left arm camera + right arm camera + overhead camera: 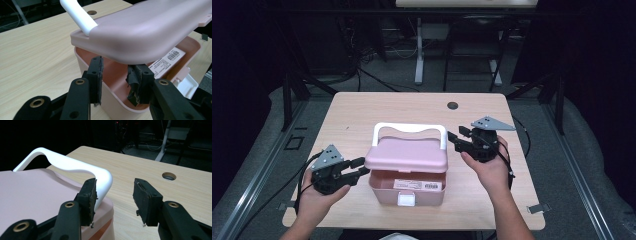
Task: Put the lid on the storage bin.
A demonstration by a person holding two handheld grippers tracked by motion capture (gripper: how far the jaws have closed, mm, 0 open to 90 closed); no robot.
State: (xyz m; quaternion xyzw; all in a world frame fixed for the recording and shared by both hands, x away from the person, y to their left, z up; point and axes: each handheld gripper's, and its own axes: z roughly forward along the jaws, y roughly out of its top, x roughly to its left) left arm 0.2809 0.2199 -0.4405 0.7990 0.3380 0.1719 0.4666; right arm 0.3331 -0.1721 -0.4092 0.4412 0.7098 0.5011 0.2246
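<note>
Nearest the camera in the high view, the person's forearms are entering from the bottom edge, each hand carrying a gripper toward the pink box (408,187) sitting at the centre of the wooden table (362,107). The box's lid (407,155) is lying loose and askew over the body, raised at the front so that the interior and a barcoded label (418,184) are showing beneath it; the white latch (406,199) at the lower front is hanging undone. Judging from this, the unlatching and first lift look finished, while swinging the lid fully back, or taking it off, appears to be what is left. The left gripper (357,167), at the lower left of the frame, is standing with its jaws parted, grasping nothing, its tips straddling the box's near rim just under the lid's edge in its own view. The right gripper (455,139), at centre right, is likewise spread wide and empty, one jaw hovering just beside the corner of the white handle (409,128).
</note>
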